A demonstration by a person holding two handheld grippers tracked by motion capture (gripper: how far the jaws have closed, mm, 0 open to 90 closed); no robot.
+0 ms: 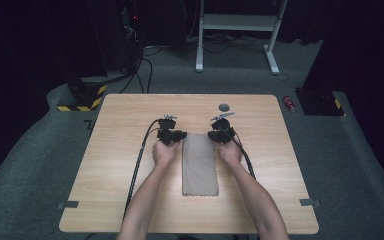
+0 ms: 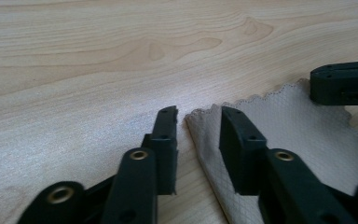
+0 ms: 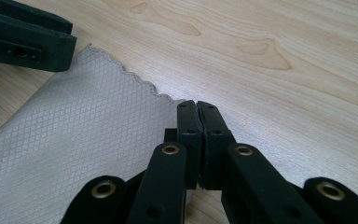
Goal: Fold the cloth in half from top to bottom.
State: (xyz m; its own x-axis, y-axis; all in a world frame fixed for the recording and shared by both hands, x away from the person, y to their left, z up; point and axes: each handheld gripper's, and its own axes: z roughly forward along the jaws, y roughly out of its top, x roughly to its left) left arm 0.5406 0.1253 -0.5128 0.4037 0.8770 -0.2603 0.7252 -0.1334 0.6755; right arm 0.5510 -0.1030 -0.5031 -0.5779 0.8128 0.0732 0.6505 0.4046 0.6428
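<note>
Here both forearms reach forward over the pale wooden table (image 1: 130, 200), the left gripper (image 2: 198, 123) with jaws parted astride a far corner of the folded beige diamond-weave cloth (image 1: 199, 165), the right gripper (image 3: 197, 109) clenched on its other far corner.

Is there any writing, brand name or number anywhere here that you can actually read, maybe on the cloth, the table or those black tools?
None can be read.
The cloth: a woven diamond pattern, no lettering.
The table: bare wood grain.
The left gripper and right gripper: plain black, no markings showing.
The red can on the floor: any print is too small to read.
The yellow and black striped edge: a warning pattern, no words.
</note>
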